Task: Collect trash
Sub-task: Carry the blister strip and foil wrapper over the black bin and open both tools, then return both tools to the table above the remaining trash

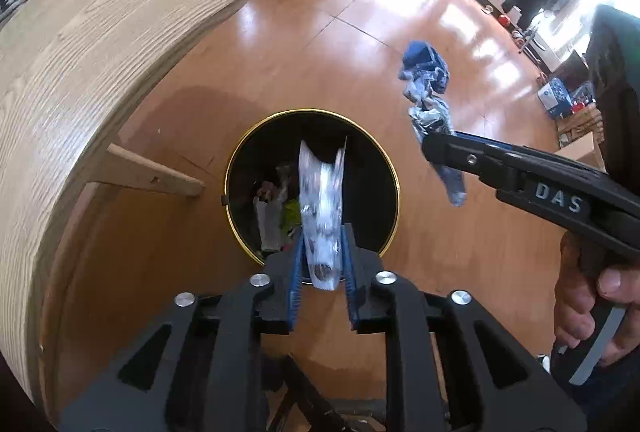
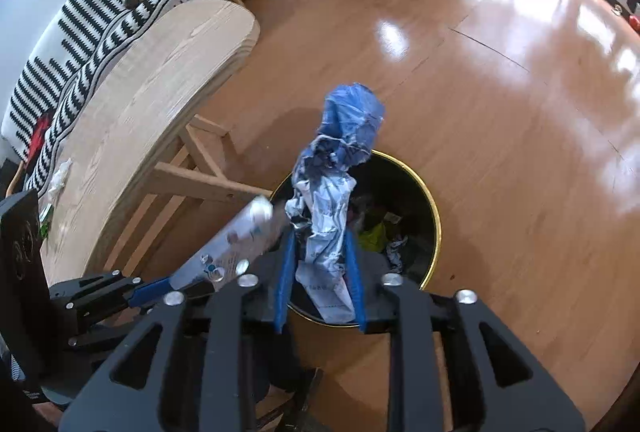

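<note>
Both grippers hung over the black bin (image 1: 390,168) on the floor beside the desk (image 1: 100,52), ready to drop: left gripper (image 1: 322,268) pinched a silvery wrapper (image 1: 322,208); right gripper (image 2: 320,272) clamped crumpled blue-white paper (image 2: 332,192).

Open bin mouth (image 1: 240,168) below, part-filled with trash. Wooden table edge (image 1: 100,80) and brace (image 2: 208,188) crowding left side. Bare floor (image 2: 520,152) free to right.
</note>
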{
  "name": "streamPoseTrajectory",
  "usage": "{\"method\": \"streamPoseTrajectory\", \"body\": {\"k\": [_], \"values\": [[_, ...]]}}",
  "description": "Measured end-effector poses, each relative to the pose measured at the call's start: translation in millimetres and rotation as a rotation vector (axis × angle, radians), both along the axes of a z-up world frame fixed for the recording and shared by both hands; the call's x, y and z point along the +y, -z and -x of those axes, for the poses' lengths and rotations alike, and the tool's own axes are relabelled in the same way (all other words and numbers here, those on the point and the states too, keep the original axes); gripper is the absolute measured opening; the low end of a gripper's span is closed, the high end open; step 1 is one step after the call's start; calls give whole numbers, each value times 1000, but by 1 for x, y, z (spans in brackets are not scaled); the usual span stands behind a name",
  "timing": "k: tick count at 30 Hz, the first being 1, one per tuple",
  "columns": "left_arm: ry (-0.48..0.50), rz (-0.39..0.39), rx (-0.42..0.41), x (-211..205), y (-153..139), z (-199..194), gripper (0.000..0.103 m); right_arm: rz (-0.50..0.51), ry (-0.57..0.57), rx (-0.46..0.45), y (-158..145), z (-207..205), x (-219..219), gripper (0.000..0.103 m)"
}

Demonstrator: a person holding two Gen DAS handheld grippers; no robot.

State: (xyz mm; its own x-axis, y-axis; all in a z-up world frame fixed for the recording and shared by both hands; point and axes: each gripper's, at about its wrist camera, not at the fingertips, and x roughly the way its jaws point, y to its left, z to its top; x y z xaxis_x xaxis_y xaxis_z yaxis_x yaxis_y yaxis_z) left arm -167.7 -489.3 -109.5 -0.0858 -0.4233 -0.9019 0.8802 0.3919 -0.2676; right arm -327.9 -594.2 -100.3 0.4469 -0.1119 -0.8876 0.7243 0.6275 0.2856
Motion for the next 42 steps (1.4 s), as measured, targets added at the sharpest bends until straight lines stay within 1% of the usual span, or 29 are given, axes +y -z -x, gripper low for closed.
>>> {"method": "streamPoseTrajectory", "body": {"k": [1, 2, 3, 4, 5, 7, 8, 9, 11, 12, 13, 14, 16, 17, 18, 19, 20, 22, 23, 24, 25, 28, 29, 32, 34, 36, 39, 40, 42], "values": [[-5, -10, 5, 0, 1, -1, 32, -4, 6, -4, 0, 1, 0, 46], [-9, -13, 6, -4, 3, 0, 38, -4, 9, -9, 0, 2, -1, 49], [-14, -11, 3, -3, 3, 0, 49, -2, 8, -11, -1, 2, -1, 49], [-16, -4, -5, -3, 1, 1, 52, -1, 9, -9, -1, 2, -1, 49], [-16, 1, -10, -4, -1, 1, 53, -3, 11, -9, -1, 2, -2, 50], [-29, 14, -13, -1, -6, 0, 58, -11, 15, -12, -2, 1, -2, 52], [-42, 22, -6, 0, -9, -3, 58, -11, 14, -14, -4, 0, -2, 54], [-57, 37, 15, 4, -14, -7, 59, -8, 12, -18, -6, -2, -2, 56], [-98, 104, 115, 20, -32, -28, 61, 6, -6, -33, -16, -12, 3, 62], [-118, 137, 140, 29, -44, -38, 65, 17, -22, -48, -24, -20, 9, 63], [-146, 171, 142, 42, -59, -51, 69, 26, -36, -62, -30, -26, 14, 65], [-173, 197, 131, 54, -70, -62, 70, 43, -69, -83, -42, -41, 24, 65], [-252, 264, 106, 90, -100, -91, 78, 71, -134, -116, -60, -69, 42, 67], [-280, 295, 92, 109, -113, -104, 80, 80, -162, -128, -67, -83, 51, 68], [-313, 314, 56, 132, -126, -120, 86, 88, -201, -145, -76, -101, 64, 68], [-339, 317, 22, 148, -133, -129, 90, 93, -233, -156, -82, -115, 74, 69], [-391, 317, -31, 178, -142, -146, 91, 100, -282, -171, -90, -136, 91, 70], [-484, 305, -99, 222, -149, -169, 92, 107, -378, -191, -102, -178, 127, 70], [-539, 288, -140, 251, -149, -182, 92, 106, -413, -196, -106, -194, 139, 70], [-581, 267, -178, 276, -147, -192, 92, 106, -472, -203, -111, -217, 163, 70], [-624, 234, -226, 302, -144, -201, 92, 107, -520, -207, -114, -235, 182, 70], [-714, 142, -332, 355, -133, -219, 92, 93, -648, -217, -116, -285, 236, 70], [-745, 108, -346, 376, -127, -227, 92, 77, -685, -220, -117, -301, 253, 70], [-796, 74, -335, 418, -108, -242, 92, 18, -782, -219, -116, -345, 293, 70], [-818, 62, -331, 432, -100, -252, 92, -10, -838, -214, -115, -376, 317, 70], [-840, 56, -343, 441, -90, -270, 92, -21, -891, -208, -113, -405, 339, 70], [-830, 31, -366, 439, -72, -294, 92, -30, -949, -188, -108, -444, 364, 70], [-834, 9, -366, 433, -67, -303, 92, -29, -963, -183, -105, -453, 370, 70], [-825, 1, -354, 435, -54, -325, 92, -7, -988, -183, -100, -473, 381, 70]]}}
